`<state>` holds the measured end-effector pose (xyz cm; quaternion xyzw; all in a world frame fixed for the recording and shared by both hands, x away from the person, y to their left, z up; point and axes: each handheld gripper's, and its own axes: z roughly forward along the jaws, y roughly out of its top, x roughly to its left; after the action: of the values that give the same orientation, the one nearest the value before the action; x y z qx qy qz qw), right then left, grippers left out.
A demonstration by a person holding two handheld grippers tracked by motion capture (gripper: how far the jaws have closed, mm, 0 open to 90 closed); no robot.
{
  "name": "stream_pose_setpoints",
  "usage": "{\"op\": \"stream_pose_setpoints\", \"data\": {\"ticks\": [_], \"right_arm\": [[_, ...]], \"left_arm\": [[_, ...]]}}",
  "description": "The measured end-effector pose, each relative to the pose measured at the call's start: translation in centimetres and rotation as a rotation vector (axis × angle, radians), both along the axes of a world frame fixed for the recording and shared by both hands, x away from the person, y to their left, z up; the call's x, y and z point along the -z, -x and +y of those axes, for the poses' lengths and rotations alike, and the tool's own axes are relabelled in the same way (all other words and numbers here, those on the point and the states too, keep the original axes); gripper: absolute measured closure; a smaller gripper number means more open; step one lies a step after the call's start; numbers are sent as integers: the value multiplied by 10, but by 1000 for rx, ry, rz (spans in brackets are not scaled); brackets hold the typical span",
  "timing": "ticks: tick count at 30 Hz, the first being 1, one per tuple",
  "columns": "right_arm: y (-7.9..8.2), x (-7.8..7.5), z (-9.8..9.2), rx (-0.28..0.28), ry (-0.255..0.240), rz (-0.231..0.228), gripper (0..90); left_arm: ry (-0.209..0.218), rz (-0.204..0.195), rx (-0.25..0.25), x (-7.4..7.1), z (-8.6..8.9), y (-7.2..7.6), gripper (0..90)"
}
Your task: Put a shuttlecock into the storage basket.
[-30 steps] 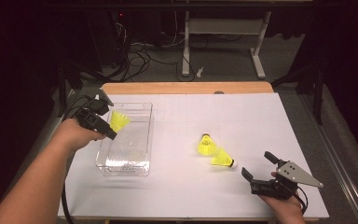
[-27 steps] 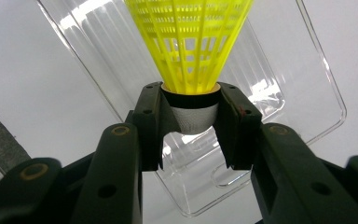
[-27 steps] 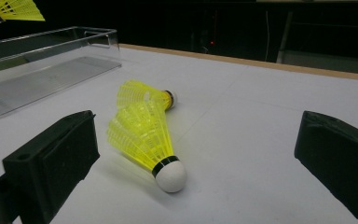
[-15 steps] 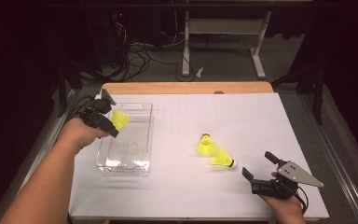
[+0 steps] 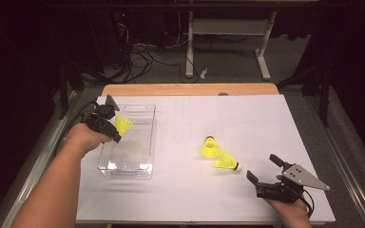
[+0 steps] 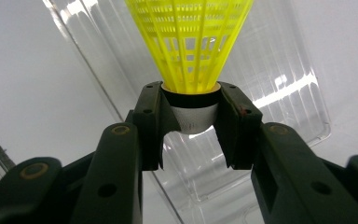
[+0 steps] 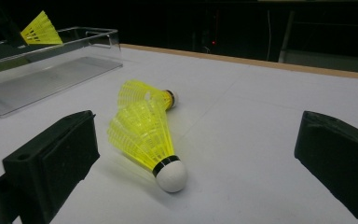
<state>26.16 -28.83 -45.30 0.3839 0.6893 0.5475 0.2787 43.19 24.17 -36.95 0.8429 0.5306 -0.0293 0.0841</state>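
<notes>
Right now the yellow plastic-skirted shuttlecock with a white cork (image 6: 192, 60) is sitting clamped by its cork between the pads of the left tool (image 5: 108, 124), skirt pointing away from the hand, hanging over the far left end of the clear plastic rectangular tray (image 5: 145, 142) near the bench's (image 5: 247, 114) left edge. The grip is taking only the rounded cork, so a slight twist could be letting it pivot or squirt out, and a release from above the tray floor could be sending the light shuttlecock bouncing over the low wall. The left tool's jaws are also hanging close to the tray's rim; a knock there could be sliding the tray toward the bench's left edge. Two more yellow shuttlecocks, one nearer (image 7: 145, 138) and one behind it (image 7: 144, 93), are lying touching toward the near right corner. The right tool (image 5: 266, 176) is waiting there with jaws wide apart and empty; closing on the nearer one's springy skirt could be flicking both away.
</notes>
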Motion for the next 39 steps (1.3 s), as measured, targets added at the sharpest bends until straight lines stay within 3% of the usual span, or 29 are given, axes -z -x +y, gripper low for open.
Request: {"op": "stream_pose_setpoints", "data": {"ticks": [14, 28, 39], "right_arm": [[0, 0, 1, -1, 3, -1, 1], [1, -1, -1, 3, -2, -4, 2], [1, 0, 0, 1, 1, -2, 2]], "left_arm": [[-2, -3, -18, 12, 0, -2, 648], [-7, 20, -42, 30, -5, -5, 647], [-17, 23, -26, 35, -10, -5, 645]]}}
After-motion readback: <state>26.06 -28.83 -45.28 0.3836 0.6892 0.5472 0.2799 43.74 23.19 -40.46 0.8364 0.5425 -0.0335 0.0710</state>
